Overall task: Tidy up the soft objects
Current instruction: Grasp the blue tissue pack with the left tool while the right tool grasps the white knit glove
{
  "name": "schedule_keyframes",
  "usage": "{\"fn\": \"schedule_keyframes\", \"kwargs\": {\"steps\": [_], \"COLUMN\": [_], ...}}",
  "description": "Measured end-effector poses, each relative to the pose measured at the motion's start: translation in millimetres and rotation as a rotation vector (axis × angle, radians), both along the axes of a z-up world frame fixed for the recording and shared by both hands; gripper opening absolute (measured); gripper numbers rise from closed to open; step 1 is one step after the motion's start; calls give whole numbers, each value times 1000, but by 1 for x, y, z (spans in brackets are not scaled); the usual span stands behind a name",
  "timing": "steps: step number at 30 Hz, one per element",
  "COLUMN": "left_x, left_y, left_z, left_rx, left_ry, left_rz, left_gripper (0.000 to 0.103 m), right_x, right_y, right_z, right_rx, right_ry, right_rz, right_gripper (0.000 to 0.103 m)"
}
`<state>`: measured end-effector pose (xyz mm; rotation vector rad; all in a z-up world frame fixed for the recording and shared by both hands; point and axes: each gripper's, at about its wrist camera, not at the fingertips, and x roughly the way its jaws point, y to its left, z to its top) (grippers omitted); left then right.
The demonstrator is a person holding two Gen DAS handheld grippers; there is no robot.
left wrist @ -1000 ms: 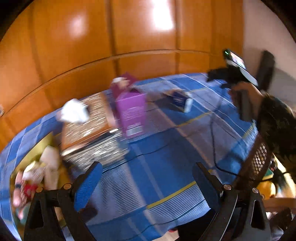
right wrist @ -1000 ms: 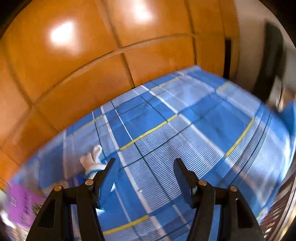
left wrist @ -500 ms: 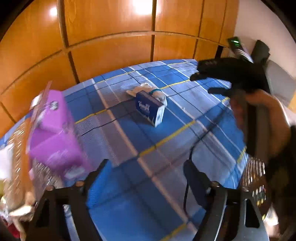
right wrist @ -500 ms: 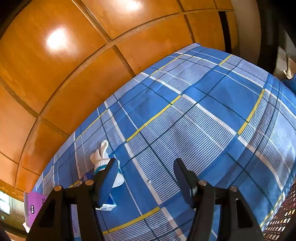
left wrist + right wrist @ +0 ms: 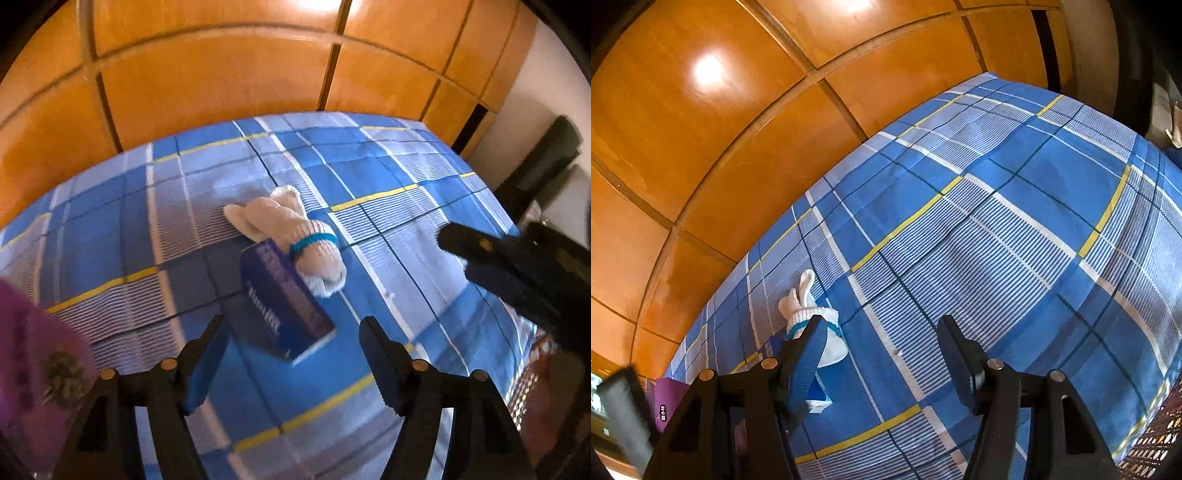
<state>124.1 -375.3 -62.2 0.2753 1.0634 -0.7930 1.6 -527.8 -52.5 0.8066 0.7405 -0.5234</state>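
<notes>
A rolled pair of white socks with a teal band [image 5: 295, 230] lies on the blue plaid bed sheet [image 5: 388, 177]. A dark blue tissue box [image 5: 284, 302] leans against it. My left gripper [image 5: 293, 326] hovers just short of the box, and its jaws are opening. The box's near corner shows between the fingers, and the pads do not touch it. In the right wrist view the socks [image 5: 803, 304] sit partly behind the left finger. My right gripper [image 5: 882, 332] is open over bare sheet with nothing in it, and it also shows as a dark right gripper [image 5: 458, 254] beside the socks.
A purple box [image 5: 33, 354] stands blurred at the near left, and again as a purple box [image 5: 668, 402] low on the left. Orange wooden panels [image 5: 221, 74] rise behind the bed. A brown perforated basket [image 5: 1156, 443] sits at the bed's near right edge.
The left view has swung right, from the purple box and patterned container to the tissue box and socks. Its jaws stand narrower than a second ago. The right gripper has only tilted slightly.
</notes>
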Motion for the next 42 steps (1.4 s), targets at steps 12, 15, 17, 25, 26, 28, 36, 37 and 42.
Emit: {"fn": "schedule_keyframes", "kwargs": {"steps": [12,15,17,25,26,28,36,37,42], "left_x": [-14,-35,-45,-57,-57,-59,-55,-56,-57], "left_y": [55,80,95,116,116,116,118,118,115], "left_z": [-30,-29,-29,-34,-34,-33,-33,-33,-30], "left_rx": [-83,-102,-117,-136,-137,-136,-137,-134,-116], "left_ry": [118,98,92,70,72,71,73,69,59], "left_rz": [-13,-39,-43,-37,-30,-17,-18,-20,-17], "left_gripper": [27,27,28,24,24,24,24,24,23], "right_x": [10,20,30,102,115,130,107,99,70], "right_y": [9,18,31,59,60,60,82,85,76], "right_z": [-6,-11,-12,-14,-20,-33,-34,-37,-52], "right_rx": [5,20,6,-159,-181,-202,-237,-240,-176], "right_ry": [29,53,79,227,271,325,408,429,417], "right_rz": [68,140,210,389,406,410,519,525,495], "right_gripper": [63,63,63,64,64,63,37,38,43]}}
